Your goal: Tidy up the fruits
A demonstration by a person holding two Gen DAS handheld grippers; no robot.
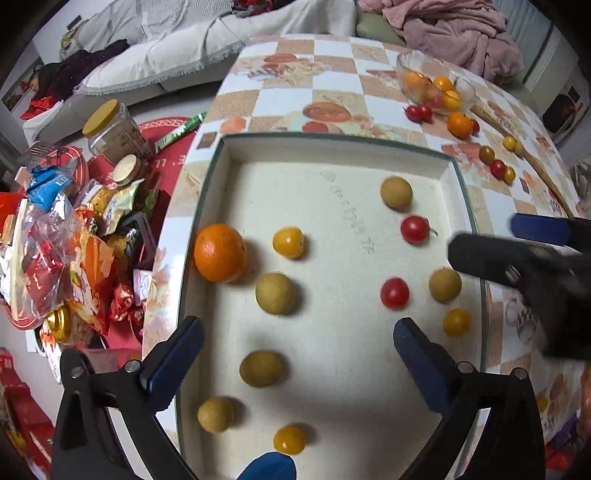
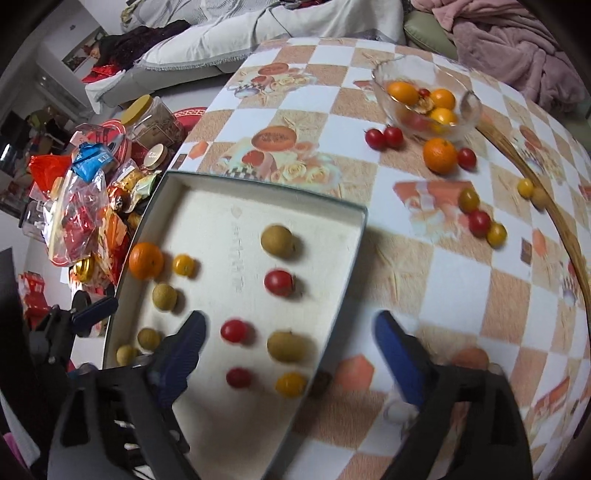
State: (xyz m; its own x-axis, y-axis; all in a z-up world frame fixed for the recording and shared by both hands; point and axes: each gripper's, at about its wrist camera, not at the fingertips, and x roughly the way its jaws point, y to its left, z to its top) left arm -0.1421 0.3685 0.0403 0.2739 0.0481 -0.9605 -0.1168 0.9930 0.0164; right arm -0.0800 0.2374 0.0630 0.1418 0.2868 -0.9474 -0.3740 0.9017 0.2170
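Observation:
A white tray (image 1: 229,162) with a dark rim lies on the checkered table and holds several fruits: an orange (image 1: 219,252), brown longans (image 1: 276,294), yellow tomatoes (image 1: 288,242) and red tomatoes (image 1: 394,292). My left gripper (image 1: 295,350) is open and empty above the tray's near half. My right gripper (image 2: 288,343) is open and empty over the tray's right edge (image 2: 347,266); it also shows in the left wrist view (image 1: 517,254). A glass bowl (image 2: 467,107) of oranges stands at the far right, with a loose orange (image 2: 439,155) and small tomatoes (image 2: 479,222) beside it.
A heap of snack packets (image 1: 55,236) and jars (image 1: 114,133) sits left of the table on a lower surface. A curved wooden strip (image 2: 569,236) runs along the table's right side. A sofa with blankets (image 1: 450,29) lies behind.

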